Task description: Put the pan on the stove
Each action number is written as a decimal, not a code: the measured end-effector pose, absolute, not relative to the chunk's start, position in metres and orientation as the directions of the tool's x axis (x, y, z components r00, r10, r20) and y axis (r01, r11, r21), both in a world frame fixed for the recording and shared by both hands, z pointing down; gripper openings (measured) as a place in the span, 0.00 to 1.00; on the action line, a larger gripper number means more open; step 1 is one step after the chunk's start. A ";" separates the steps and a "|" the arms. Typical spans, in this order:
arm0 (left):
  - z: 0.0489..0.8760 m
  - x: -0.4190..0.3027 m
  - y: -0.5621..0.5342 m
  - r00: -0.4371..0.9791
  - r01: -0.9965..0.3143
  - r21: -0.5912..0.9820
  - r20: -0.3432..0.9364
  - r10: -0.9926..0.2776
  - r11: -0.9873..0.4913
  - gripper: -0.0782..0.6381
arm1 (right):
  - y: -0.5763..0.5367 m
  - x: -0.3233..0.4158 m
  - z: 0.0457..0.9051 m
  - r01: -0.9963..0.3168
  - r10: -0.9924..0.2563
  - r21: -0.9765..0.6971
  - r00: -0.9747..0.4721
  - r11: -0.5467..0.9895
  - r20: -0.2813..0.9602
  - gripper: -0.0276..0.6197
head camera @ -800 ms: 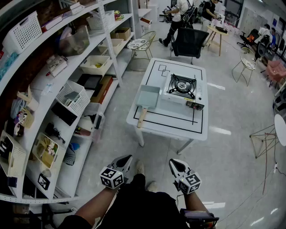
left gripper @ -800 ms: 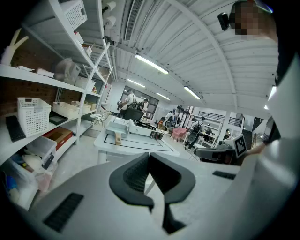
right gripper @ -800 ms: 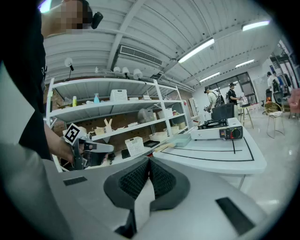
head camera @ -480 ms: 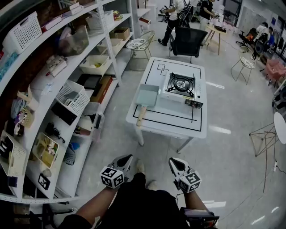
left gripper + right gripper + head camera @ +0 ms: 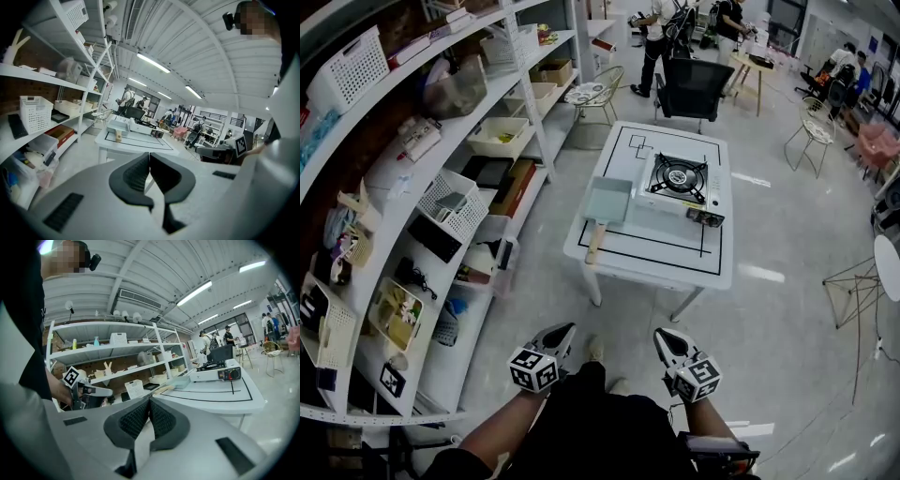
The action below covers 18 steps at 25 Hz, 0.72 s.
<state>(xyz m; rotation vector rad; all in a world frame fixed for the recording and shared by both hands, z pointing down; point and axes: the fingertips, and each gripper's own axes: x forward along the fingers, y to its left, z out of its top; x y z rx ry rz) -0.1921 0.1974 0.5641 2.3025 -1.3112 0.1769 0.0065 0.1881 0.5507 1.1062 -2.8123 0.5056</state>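
I noted the pan (image 5: 609, 201): square, pale blue-grey, wooden handle pointing near, just left of the stove (image 5: 680, 182). Stove print was too small to read. Left gripper (image 5: 149, 162) and right gripper (image 5: 150, 405) were both closed, empty.

Saw shelves (image 5: 405, 159) along the left, packed with baskets (image 5: 455, 202); a white table (image 5: 649, 251) ahead; a black chair (image 5: 697, 86) beyond it; people (image 5: 656, 37) farther back.

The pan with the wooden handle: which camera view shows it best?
The head view: it shows the whole pan from above, handle included, lying on the table beside the stove. The left gripper view and the right gripper view show it only small, far away and from the side.
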 end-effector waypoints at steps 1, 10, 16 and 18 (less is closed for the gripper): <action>0.564 -0.192 0.197 0.529 -0.840 0.343 0.341 -0.777 -0.421 0.12 | 0.188 0.007 0.551 -0.674 -0.648 -0.277 -0.737 0.685 0.192 0.08; 0.565 -0.188 0.183 0.526 -0.841 0.348 0.350 -0.775 -0.414 0.12 | 0.171 0.016 0.546 -0.694 -0.662 -0.281 -0.719 0.663 0.210 0.08; 0.570 -0.179 0.157 0.541 -0.830 0.364 0.346 -0.766 -0.422 0.12 | 0.158 0.026 0.550 -0.712 -0.679 -0.292 -0.700 0.639 0.221 0.08; 0.570 -0.173 0.148 0.550 -0.824 0.374 0.342 -0.762 -0.426 0.12 | 0.153 0.032 0.553 -0.717 -0.681 -0.296 -0.695 0.631 0.232 0.08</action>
